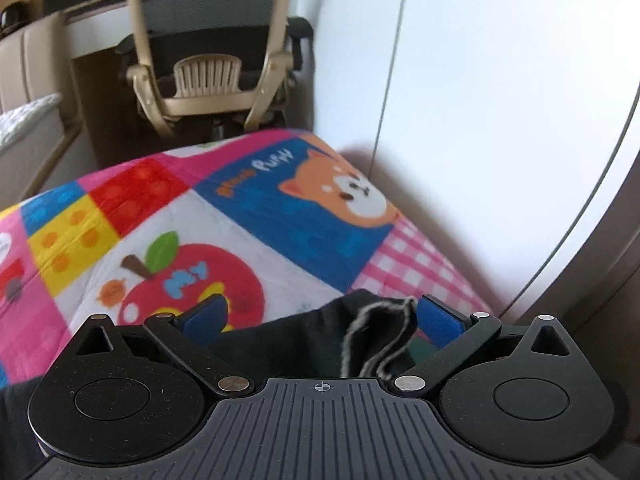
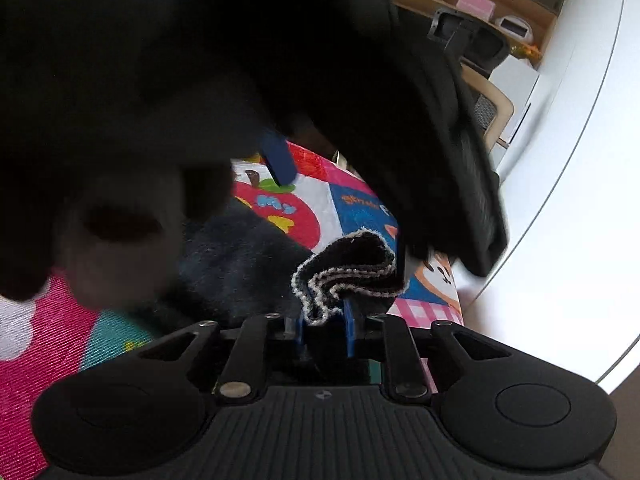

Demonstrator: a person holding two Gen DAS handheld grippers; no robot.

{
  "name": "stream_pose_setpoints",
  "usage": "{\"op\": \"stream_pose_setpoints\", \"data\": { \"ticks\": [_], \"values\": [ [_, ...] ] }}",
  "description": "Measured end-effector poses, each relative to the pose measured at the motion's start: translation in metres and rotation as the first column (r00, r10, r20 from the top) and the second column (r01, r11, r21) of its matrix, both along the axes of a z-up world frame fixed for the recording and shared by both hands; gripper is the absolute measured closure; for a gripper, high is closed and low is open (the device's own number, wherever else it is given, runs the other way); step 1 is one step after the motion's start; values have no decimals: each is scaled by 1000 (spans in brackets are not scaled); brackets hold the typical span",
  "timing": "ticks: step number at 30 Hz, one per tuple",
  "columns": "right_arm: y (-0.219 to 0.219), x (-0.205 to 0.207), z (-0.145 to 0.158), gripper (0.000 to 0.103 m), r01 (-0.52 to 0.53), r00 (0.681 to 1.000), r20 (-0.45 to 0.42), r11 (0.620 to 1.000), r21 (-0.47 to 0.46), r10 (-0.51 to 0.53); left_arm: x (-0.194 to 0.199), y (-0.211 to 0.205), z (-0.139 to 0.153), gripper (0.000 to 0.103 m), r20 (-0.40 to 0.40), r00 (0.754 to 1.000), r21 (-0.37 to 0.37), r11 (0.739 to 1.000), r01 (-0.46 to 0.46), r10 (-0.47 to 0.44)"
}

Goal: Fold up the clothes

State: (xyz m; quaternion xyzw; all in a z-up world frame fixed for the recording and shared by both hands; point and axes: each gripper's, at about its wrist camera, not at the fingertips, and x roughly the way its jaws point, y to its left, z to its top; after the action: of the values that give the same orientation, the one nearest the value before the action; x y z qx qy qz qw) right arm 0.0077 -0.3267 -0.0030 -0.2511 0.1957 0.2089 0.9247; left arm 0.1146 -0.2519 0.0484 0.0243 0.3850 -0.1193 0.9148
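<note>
Two grippers: right gripper (image 2: 325,330) pinches black garment (image 2: 348,268) hem at 6 o'clock; left gripper (image 1: 320,314) wide, hem between fingers. Close left before pulling taut over quilt (image 1: 280,216).

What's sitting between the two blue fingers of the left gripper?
A bunched fold of the black garment, its grey-stitched hem showing, in the left wrist view; the fingers stand apart.

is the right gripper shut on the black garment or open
Shut: the right gripper has its blue pads close together, pinching a bunched edge of the black garment.
</note>
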Motion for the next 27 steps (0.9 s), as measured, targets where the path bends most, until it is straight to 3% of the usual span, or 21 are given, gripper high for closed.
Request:
{"op": "stream_pose_setpoints", "data": {
  "ticks": [2, 5, 8, 10, 12, 15, 17, 21, 23, 27],
  "values": [
    [-8, 0, 4, 80, -3, 1000, -18, 999, 42, 3, 3, -2, -9, 2, -10, 1000, 36, 999, 5, -5],
    [-26, 1, 14, 78, -3, 997, -75, 989, 150, 15, 8, -6, -22, 28, -24, 1000, 90, 996, 13, -11],
    [-55, 5, 26, 76, 8, 984, -169, 945, 327, 51, 10, 1, -30, 26, -36, 999, 79, 997, 6, -3],
    [-77, 7, 33, 67, 34, 972, -224, 900, 435, 72, 9, 7, -30, 24, -35, 999, 61, 998, -3, 5],
    [-102, 11, 34, 63, 97, 953, -293, 830, 549, 83, 8, 12, -31, 22, -33, 999, 43, 999, -12, 14],
    [-137, 22, 25, 63, 238, 908, -407, 683, 691, 95, 7, 23, -33, 20, -40, 999, 1, 1000, -26, 26],
    [-153, 31, 7, 61, 350, 871, -483, 580, 735, 86, 6, 28, -35, 20, -43, 999, -24, 999, -33, 32],
    [-150, 56, -29, 59, 493, 792, -593, 421, 762, 145, 2, 31, -34, 20, -37, 999, -34, 999, -30, 29],
    [-140, 59, -37, 60, 495, 788, -599, 432, 753, 141, 2, 34, -34, 20, -38, 999, -48, 998, -31, 30],
    [-113, 56, -28, 59, 441, 798, -582, 509, 739, 154, 1, 45, -35, 20, -35, 999, -93, 995, -34, 31]
  ]
}}
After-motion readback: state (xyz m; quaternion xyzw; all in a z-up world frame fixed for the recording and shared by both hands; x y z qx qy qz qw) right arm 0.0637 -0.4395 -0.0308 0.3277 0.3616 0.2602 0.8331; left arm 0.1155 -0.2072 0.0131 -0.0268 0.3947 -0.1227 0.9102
